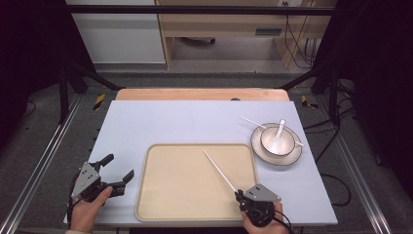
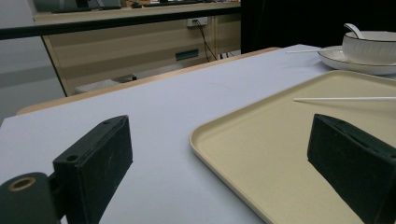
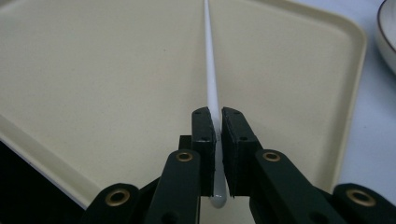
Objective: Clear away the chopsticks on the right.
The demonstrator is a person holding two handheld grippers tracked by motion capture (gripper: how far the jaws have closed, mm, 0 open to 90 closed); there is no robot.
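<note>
clamped between the closed jaws of the right gripper (image 3: 218, 135) is a white chopstick (image 3: 210, 65), its rounded end poking out just behind the pads. it is held over the near right part of the beige tray (image 1: 170, 195) and points up and left across it, as seen in the high view. left gripper (image 1: 116, 173) is held open at the near left, jaws spread wide over the table (image 1: 170, 122) beside the tray's left edge, gripping nothing. farther right, a bowl (image 1: 277, 141) with a spoon (image 1: 279, 130) is set on a saucer (image 1: 292, 157), and a second chopstick (image 1: 253, 122) is laid against the saucer's rim.
</note>
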